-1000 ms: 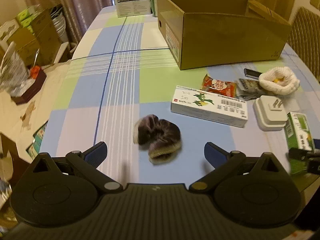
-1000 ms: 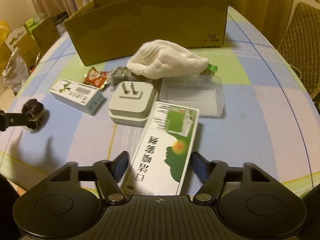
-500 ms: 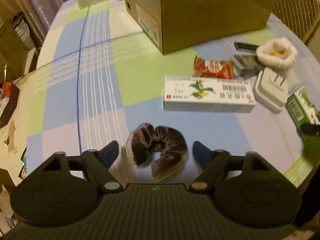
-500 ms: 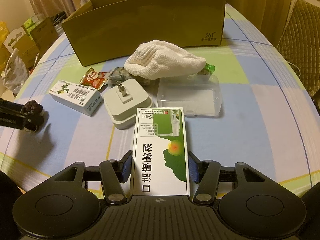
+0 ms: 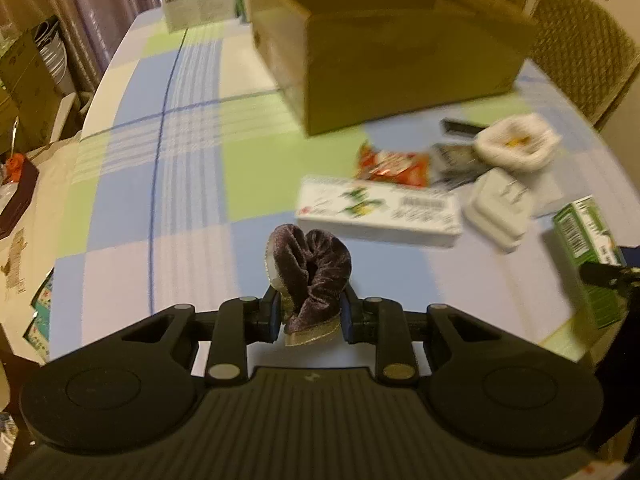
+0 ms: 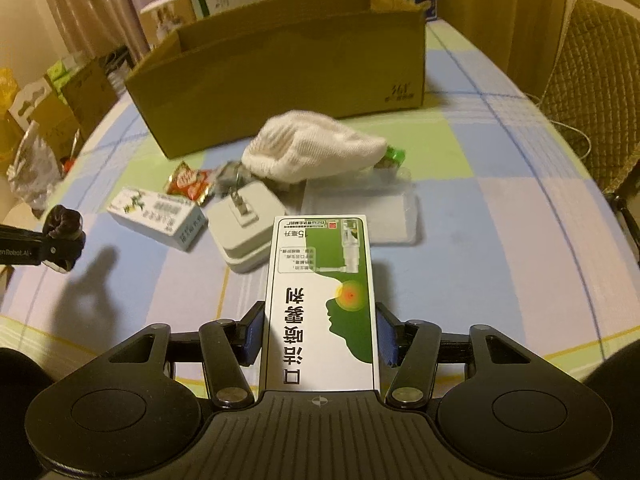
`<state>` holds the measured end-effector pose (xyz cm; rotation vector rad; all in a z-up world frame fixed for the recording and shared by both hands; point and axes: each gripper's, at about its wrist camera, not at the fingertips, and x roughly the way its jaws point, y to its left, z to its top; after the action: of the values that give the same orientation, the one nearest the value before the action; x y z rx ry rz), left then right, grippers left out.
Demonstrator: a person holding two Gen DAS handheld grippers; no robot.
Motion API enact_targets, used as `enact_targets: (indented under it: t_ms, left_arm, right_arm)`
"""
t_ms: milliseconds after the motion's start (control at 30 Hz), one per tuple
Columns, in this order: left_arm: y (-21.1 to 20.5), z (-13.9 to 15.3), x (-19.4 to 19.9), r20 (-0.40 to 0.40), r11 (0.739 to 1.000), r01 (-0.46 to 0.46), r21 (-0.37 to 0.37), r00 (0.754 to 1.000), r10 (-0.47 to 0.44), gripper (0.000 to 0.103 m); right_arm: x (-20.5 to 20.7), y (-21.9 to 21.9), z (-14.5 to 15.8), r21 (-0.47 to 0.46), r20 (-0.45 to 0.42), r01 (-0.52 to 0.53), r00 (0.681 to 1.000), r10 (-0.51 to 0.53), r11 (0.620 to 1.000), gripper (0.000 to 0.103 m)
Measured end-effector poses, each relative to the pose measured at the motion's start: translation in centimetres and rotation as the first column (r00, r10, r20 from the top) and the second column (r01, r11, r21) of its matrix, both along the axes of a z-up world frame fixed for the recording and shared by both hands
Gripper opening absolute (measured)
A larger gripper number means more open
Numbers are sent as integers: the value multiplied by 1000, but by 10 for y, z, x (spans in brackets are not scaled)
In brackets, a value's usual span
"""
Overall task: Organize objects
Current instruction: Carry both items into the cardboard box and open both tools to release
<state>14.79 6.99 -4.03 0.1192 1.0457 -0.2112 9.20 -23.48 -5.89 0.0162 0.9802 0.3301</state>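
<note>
- Velvet scrunchie (image 5: 310,272): dark brown, crumpled, gold-edged, pinched in the left gripper (image 5: 308,314) above the checked bench (image 5: 192,168).
- Green-and-white medicine box (image 6: 320,304), printed with a head silhouette, clamped lengthwise in the right gripper (image 6: 320,336).
- A second ago both grippers were spread, the scrunchie and box lying on the bench.
- Cardboard box (image 6: 288,76) stands behind.
</note>
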Motion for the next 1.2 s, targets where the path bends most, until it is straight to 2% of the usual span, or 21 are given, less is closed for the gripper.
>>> enact_targets:
  t_ms: [200,433,633,767,967,1200]
  left_arm:
    - [-37,30,-8,60,999,48,-24,997,-47,23]
    - [-76,68,7,129,995,88,-52,988,-81,23]
    - [-98,100,41,183,993,106,-54,978,-95,23]
    - [-104,116,78,208,995,92,-47,975,-80,23]
    - [-102,128,139,214,999,28,-39,977,-20,23]
    - [-102,115,192,189,999,-17,-35,982,23,23]
  right_arm:
    - [0,-13,39,46,70,9,997,-13,999,52]
    - [20,-17,90,77,180,-32,984,18,996,52]
    - [63,-13,128,94,246,-68,968,43,993,52]
    - [108,-1,148,83,291,-99,954,71,992,52]
    - [186,26,154,76,265,-130,958,105,989,52]
    - [249,48,128,75,187,-133,975,117,988,52]
